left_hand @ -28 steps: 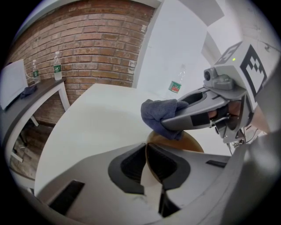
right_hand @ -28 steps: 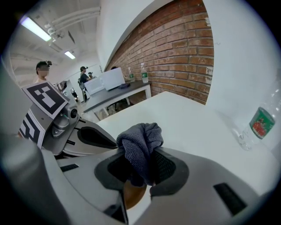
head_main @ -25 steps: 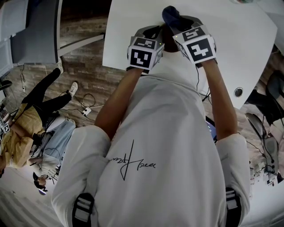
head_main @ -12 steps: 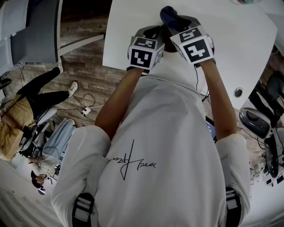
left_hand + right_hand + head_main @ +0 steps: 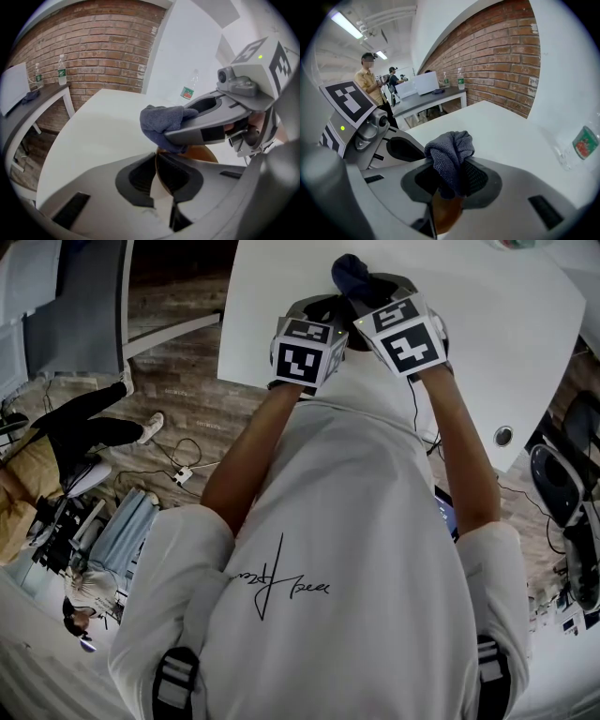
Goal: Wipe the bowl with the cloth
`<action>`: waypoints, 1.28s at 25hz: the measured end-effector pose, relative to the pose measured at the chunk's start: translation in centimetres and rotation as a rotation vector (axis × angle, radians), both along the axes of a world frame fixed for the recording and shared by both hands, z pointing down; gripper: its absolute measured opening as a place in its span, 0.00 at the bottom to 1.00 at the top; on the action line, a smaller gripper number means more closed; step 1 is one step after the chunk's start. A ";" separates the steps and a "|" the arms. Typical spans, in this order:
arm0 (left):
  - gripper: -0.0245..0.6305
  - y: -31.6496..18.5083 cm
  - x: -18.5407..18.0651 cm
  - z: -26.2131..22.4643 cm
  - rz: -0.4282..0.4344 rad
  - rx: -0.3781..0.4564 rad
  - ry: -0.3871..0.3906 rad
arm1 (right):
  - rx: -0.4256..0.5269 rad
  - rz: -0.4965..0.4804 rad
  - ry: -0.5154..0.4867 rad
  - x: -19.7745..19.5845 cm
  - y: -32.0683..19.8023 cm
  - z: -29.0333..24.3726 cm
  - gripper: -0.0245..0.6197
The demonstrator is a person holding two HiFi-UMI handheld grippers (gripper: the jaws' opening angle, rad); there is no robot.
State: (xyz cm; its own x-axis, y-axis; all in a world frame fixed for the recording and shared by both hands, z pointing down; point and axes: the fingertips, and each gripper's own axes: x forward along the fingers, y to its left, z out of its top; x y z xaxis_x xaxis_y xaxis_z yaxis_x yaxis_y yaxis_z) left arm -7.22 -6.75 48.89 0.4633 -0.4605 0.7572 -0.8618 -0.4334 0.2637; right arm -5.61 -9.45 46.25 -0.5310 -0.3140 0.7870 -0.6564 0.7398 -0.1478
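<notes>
In the left gripper view a brown bowl [image 5: 202, 153] sits on the white table [image 5: 108, 126], and its thin rim runs between the jaws of my left gripper [image 5: 157, 164], which is shut on it. My right gripper [image 5: 450, 176] is shut on a bunched blue-grey cloth [image 5: 451, 157], and the cloth [image 5: 164, 123] hangs over the bowl [image 5: 444, 212], right at its inner side. In the head view the two grippers stand side by side at the table's near edge: left gripper [image 5: 317, 317], right gripper [image 5: 373, 292], with the cloth [image 5: 351, 274] poking out ahead.
A clear water bottle [image 5: 189, 89] with a red and green label stands farther back on the table, near the white wall. A grey side table [image 5: 44, 96] with bottles runs along the brick wall. People [image 5: 370, 77] stand in the room behind.
The right gripper and its cloth have edged slightly left and away from me in the head view. The left gripper has kept still.
</notes>
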 end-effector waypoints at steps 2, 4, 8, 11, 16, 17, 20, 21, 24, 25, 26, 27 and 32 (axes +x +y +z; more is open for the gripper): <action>0.07 -0.1 0.0 0.2 0.000 0.001 0.000 | -0.003 0.000 -0.003 0.1 -0.1 0.1 0.18; 0.07 -0.2 0.0 0.2 0.000 0.003 0.000 | -0.007 0.002 -0.008 0.3 -0.2 0.1 0.18; 0.07 0.1 0.0 0.0 0.002 0.005 0.000 | -0.011 -0.005 -0.007 0.3 -0.1 -0.1 0.18; 0.07 0.2 -0.1 -0.2 0.000 0.008 0.008 | -0.013 0.008 -0.006 0.3 -0.1 -0.1 0.18; 0.07 -0.1 -0.2 0.1 -0.003 0.008 0.007 | -0.024 0.014 -0.007 0.6 -0.5 0.1 0.18; 0.07 -0.1 -0.2 0.1 -0.004 0.007 0.006 | -0.025 0.013 -0.007 0.6 -0.5 0.1 0.18; 0.07 -0.1 -0.3 0.0 -0.006 0.007 0.006 | -0.027 0.015 -0.007 0.7 -0.5 0.0 0.18; 0.07 -0.1 -0.3 0.0 -0.007 0.006 0.007 | -0.028 0.017 -0.005 0.8 -0.6 0.0 0.18; 0.07 -0.1 -0.3 0.0 -0.010 0.006 0.008 | -0.033 0.021 -0.002 0.9 -0.6 0.0 0.18; 0.07 -0.2 -0.3 0.1 -0.010 0.006 0.009 | -0.034 0.022 -0.001 0.9 -0.6 0.1 0.18; 0.07 -0.2 -0.3 0.1 -0.011 0.006 0.009 | -0.035 0.023 0.000 1.0 -0.7 0.1 0.18; 0.07 -0.2 -0.4 0.1 -0.011 0.006 0.008 | -0.036 0.024 0.001 1.0 -0.7 0.2 0.18; 0.07 -0.2 -0.5 0.2 -0.017 0.008 0.006 | -0.041 0.028 0.007 1.5 -0.7 0.2 0.18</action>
State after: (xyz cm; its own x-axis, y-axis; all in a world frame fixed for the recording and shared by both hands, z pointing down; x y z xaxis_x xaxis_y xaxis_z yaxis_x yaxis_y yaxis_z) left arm -7.68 -6.93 49.09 0.4600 -0.4743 0.7506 -0.8673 -0.4211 0.2655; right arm -4.10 -10.19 46.45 -0.5169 -0.2965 0.8031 -0.6781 0.7144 -0.1726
